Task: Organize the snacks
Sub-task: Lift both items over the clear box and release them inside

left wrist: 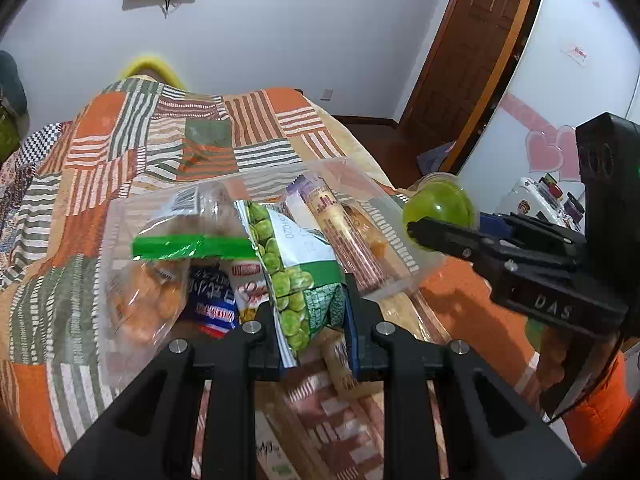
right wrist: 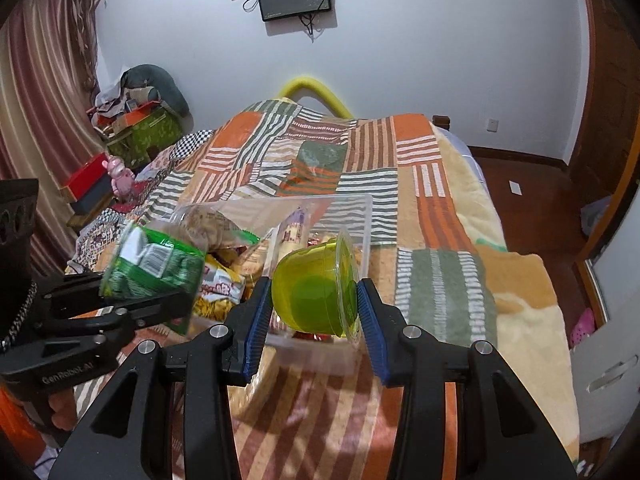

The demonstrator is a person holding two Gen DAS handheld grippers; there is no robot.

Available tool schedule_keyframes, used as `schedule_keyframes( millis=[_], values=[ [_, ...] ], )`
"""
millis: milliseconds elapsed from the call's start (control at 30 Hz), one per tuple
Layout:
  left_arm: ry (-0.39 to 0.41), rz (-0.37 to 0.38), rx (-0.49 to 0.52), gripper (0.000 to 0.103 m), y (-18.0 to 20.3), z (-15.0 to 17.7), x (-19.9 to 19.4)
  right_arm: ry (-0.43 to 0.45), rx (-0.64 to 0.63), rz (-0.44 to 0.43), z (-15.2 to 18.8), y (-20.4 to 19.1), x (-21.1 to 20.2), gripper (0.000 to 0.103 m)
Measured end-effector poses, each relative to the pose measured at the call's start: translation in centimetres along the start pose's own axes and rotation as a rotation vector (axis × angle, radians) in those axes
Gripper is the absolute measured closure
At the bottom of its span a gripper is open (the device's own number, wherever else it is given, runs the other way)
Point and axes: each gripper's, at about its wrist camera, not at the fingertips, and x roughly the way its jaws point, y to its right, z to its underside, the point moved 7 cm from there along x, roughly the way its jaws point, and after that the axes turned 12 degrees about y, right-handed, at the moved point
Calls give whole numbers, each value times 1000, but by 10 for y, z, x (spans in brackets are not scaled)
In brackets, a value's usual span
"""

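Observation:
A clear plastic bin (left wrist: 400,268) (right wrist: 366,224) sits on the bed and holds several snack packs, among them a long striped biscuit pack (left wrist: 344,232). My left gripper (left wrist: 310,316) is shut on a green pea snack bag (left wrist: 296,276) and holds it over the bin's near side; the bag (right wrist: 154,266) also shows in the right wrist view. My right gripper (right wrist: 314,300) is shut on a green jelly cup (right wrist: 316,288), held on its side above the bin's near right corner. The cup (left wrist: 440,204) also shows in the left wrist view.
A patchwork bedspread (right wrist: 400,152) covers the bed. A clear bag with a green strip (left wrist: 188,246) and round biscuits lies in the bin's left part. A wooden door (left wrist: 472,40) stands at the right; boxes and clothes (right wrist: 136,128) are piled left.

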Motion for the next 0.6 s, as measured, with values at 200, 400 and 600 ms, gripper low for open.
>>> schedule_keyframes(
  millis=[200,400,600],
  values=[
    [-20,12,-55,82,-13,-5,18,-26,-16,0,4,0,17,63],
    [-63,-20,-55,82,-19,4,39,-39,-25,7,7,1,23,63],
    [-71,-48,-37,63,-18,8,36,-84,-54,-6,12,-5,27,63]
  ],
)
